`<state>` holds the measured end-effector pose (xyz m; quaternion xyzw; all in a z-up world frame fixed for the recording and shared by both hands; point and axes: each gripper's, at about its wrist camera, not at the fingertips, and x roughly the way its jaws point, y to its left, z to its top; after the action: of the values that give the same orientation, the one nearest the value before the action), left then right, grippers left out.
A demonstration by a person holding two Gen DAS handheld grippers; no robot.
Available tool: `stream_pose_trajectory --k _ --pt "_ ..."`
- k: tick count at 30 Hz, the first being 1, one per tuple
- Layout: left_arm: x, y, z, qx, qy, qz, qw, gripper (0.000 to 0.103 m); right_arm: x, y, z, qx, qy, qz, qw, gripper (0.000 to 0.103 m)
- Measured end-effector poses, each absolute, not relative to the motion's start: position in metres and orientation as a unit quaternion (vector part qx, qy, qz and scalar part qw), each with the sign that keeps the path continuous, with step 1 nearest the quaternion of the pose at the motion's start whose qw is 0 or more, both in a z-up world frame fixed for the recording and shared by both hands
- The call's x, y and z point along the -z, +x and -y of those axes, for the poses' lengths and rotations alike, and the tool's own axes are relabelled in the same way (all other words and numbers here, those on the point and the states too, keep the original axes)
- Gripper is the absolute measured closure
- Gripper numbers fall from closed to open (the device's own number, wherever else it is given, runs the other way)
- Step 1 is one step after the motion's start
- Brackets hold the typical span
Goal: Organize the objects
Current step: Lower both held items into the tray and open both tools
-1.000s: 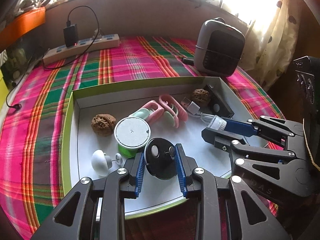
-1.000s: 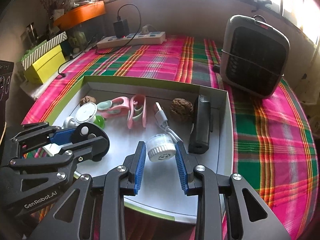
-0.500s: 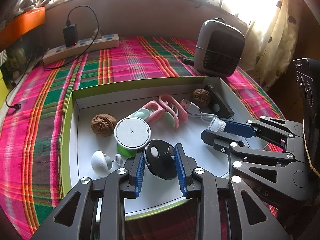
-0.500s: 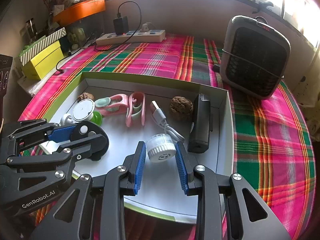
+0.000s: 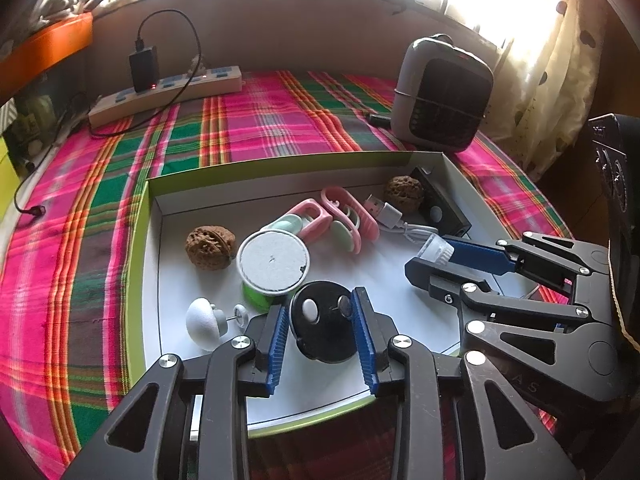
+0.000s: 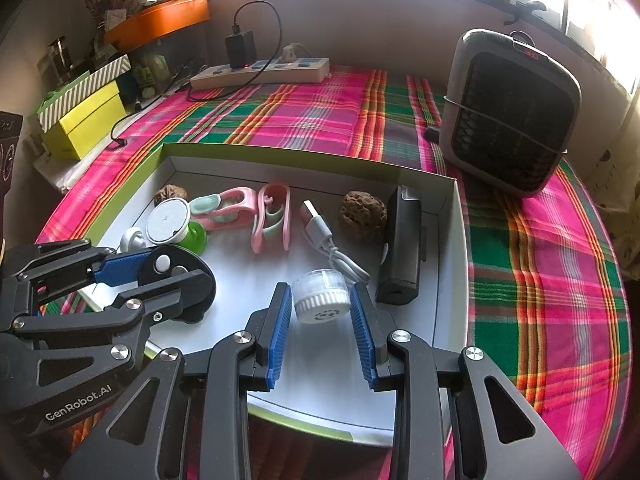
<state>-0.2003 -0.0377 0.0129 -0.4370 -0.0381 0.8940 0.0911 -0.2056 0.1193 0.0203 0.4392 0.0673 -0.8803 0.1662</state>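
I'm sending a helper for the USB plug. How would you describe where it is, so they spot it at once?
Look in the shallow white tray with the green rim on the plaid cloth. Near its far wall, between the pink clip and the right-hand walnut, lies the USB plug: the only thing with a white cable.
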Motion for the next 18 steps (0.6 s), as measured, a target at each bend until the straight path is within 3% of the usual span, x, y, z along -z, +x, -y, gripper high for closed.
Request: stream_pose_trajectory --k 5,18 --pt "-0.014 -0.198 0.04 -0.895 -0.434 0.045 0.088 0.071 -0.022 -0.205 -0.122 0.882 0.439 -0.057 0.163 0.062" --pt "-0.023 -0.187 0.041 -0.903 -0.422 0.041 0.073 0.071 -0.027 -0.198 -0.125 0.888 0.43 -0.041 0.16 0.062"
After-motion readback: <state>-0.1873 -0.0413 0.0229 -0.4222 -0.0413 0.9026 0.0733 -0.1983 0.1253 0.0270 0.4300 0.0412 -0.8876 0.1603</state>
